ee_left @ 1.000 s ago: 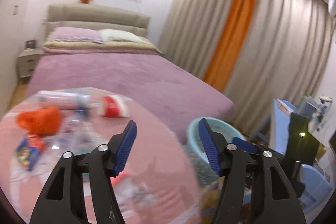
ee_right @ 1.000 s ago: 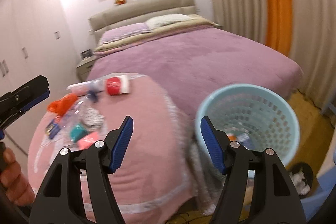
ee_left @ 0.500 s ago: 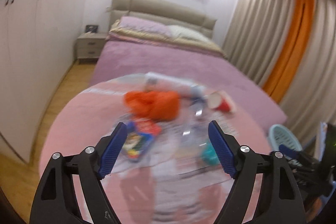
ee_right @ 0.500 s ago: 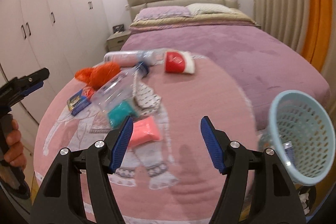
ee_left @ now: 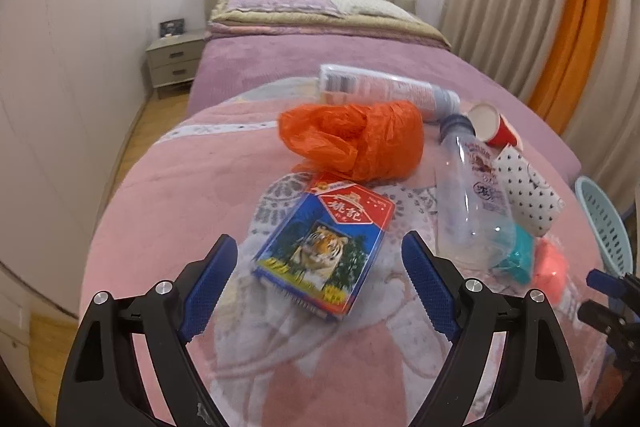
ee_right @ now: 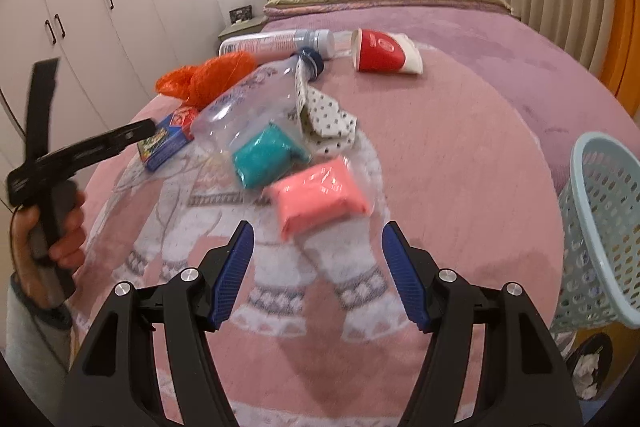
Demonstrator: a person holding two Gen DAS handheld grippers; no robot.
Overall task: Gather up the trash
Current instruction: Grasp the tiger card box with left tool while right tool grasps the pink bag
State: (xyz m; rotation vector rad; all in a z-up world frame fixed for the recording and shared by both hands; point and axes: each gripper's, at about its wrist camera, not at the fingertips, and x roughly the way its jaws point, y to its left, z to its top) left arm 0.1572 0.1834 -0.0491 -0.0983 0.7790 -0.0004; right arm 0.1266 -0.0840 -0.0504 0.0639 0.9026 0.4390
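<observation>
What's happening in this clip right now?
A person holding a gripper in each hand is about to clear trash off a pink blanket. The left gripper, jaws just opened wide and empty, is lined up on a tiger-print box. The right gripper, open and empty, faces a pink packet. An orange bag, clear bottle and red cup lie untouched. A blue basket waits beside.

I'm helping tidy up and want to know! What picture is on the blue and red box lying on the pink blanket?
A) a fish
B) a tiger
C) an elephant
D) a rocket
B: the left wrist view shows a tiger's face printed on the blue and red box, which lies just ahead of the open left gripper.
</observation>
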